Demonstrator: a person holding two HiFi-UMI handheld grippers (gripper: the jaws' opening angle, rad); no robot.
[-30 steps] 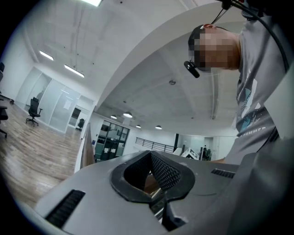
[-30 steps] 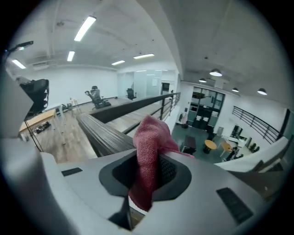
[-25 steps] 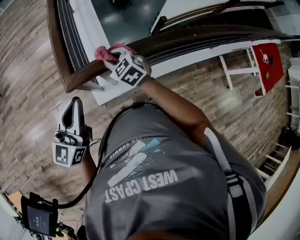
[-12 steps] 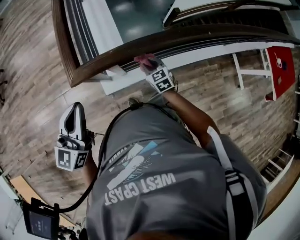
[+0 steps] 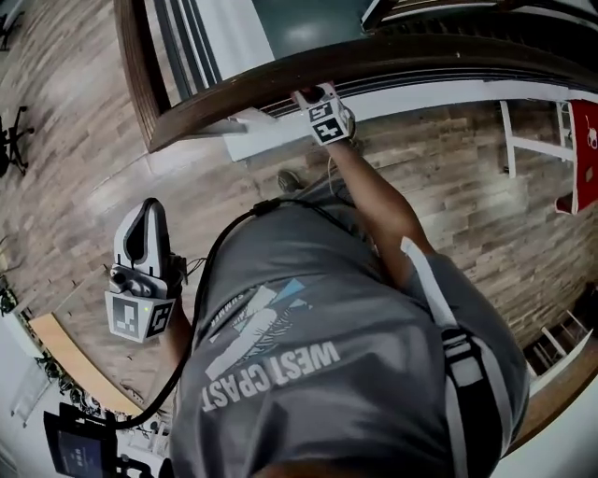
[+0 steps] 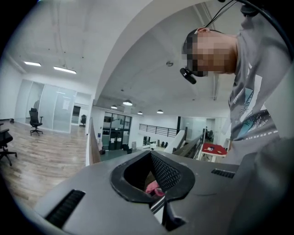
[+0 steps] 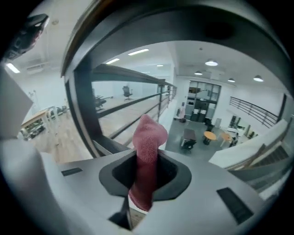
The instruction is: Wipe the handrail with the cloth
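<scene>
The dark wooden handrail point(image 5: 234, 89) curves from a corner at the upper left across the top of the head view. My right gripper point(image 5: 316, 101) reaches up to it right of the corner, shut on a pink cloth point(image 7: 148, 151). In the head view only a sliver of the cloth point(image 5: 306, 93) shows against the rail. The right gripper view has the cloth standing up out of the gripper point(image 7: 146, 160), with the handrail point(image 7: 183, 27) arching close overhead. My left gripper point(image 5: 143, 213) hangs low at the left over the wood floor, away from the rail, its jaws together. A small pink bit point(image 6: 154, 189) shows inside its opening.
Beyond the rail is a drop to a lower floor point(image 5: 299, 28). A white-framed red table point(image 5: 584, 154) stands at the right. A black cable point(image 5: 210, 280) runs from my back down to a screen device point(image 5: 79, 453) at the bottom left. An office chair point(image 5: 14, 145) stands at the left.
My right gripper has slid the cloth rightward along the handrail, away from the corner. The left gripper has stayed low at the left.
</scene>
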